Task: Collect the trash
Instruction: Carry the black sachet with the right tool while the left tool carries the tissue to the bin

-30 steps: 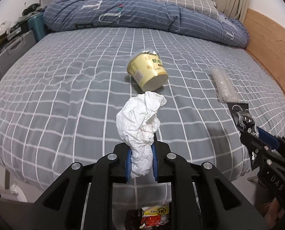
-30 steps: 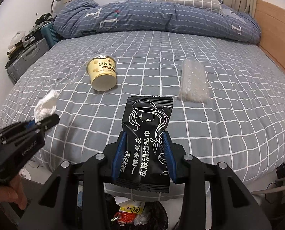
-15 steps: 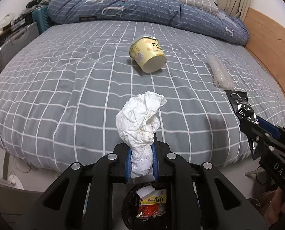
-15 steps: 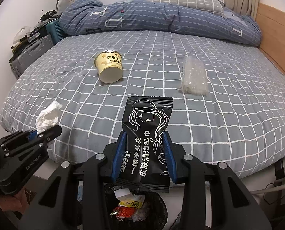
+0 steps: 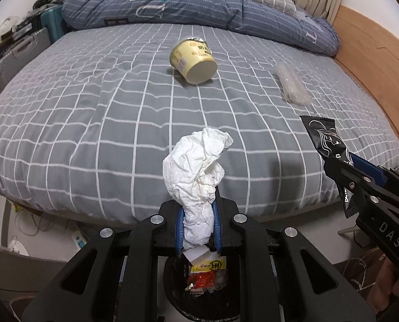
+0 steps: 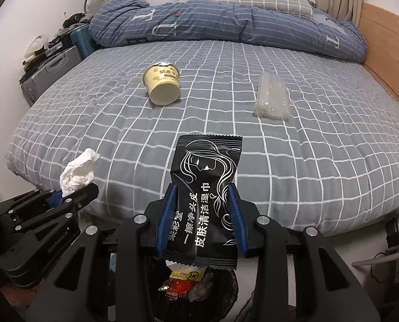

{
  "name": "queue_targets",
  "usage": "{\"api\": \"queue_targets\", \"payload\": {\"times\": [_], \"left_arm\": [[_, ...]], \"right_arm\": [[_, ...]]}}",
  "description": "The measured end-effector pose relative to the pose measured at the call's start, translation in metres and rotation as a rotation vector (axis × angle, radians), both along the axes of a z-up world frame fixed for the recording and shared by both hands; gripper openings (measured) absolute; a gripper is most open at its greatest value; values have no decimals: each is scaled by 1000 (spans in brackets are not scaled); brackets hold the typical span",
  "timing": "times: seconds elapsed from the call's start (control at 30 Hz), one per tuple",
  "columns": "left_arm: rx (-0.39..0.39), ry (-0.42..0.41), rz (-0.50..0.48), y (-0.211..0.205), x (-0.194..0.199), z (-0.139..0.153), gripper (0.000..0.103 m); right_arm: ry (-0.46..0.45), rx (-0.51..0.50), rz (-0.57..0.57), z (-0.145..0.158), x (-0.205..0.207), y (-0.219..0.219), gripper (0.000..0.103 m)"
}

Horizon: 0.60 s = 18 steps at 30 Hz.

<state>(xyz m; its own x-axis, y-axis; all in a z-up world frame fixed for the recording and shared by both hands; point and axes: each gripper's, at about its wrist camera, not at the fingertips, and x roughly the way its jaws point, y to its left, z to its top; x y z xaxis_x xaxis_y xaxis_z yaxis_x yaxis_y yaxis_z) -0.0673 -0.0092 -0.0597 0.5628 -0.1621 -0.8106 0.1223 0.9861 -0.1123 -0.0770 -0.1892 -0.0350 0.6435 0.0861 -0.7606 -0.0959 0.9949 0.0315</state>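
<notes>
White crumpled tissue paper stands up between the blue-padded fingers of the left tongs, which are clenched on its lower end. Directly beneath those tongs sits a round black trash bin on the floor, already holding a yellow packet, red wrappers and bits of clear plastic.

The right tongs are clamped on a black glossy wet-wipe sachet printed with a white line drawing of a woman's head and white Chinese characters; the sachet's lower edge hangs over the same bin. In the left wrist view the right tongs come in from the right edge with the sachet sticking out ahead of them; in the right wrist view the left tongs sit to the lower left with the tissue poking up.

Ahead of both tongs stretches a bed covered with a grey sheet with a white grid. Lying on its side on the sheet, well ahead of the left tongs, is a pale yellow paper cup with its base turned toward the cameras. To the right of it, ahead of the right tongs, lies a clear crinkled plastic wrapper. A rumpled blue striped duvet is heaped at the far end of the bed.
</notes>
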Motion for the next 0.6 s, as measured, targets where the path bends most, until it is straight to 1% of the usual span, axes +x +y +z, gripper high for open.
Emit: {"api": "queue_targets", "payload": {"times": [0.13, 0.3, 0.37, 0.47, 0.6], "left_arm": [[-8, 23, 7, 1, -11, -4, 16], [-2, 32, 17, 3, -23, -6, 16], [10, 32, 20, 3, -29, -7, 16], [8, 45, 18, 3, -37, -10, 16], [19, 66, -4, -3, -50, -19, 16]], "right_arm": [[-4, 10, 7, 4, -14, -1, 36], [-7, 23, 20, 7, -29, 3, 36], [-2, 25, 25, 5, -34, 4, 36], [8, 17, 33, 2, -41, 7, 36], [34, 11, 39, -8, -51, 9, 36]]}}
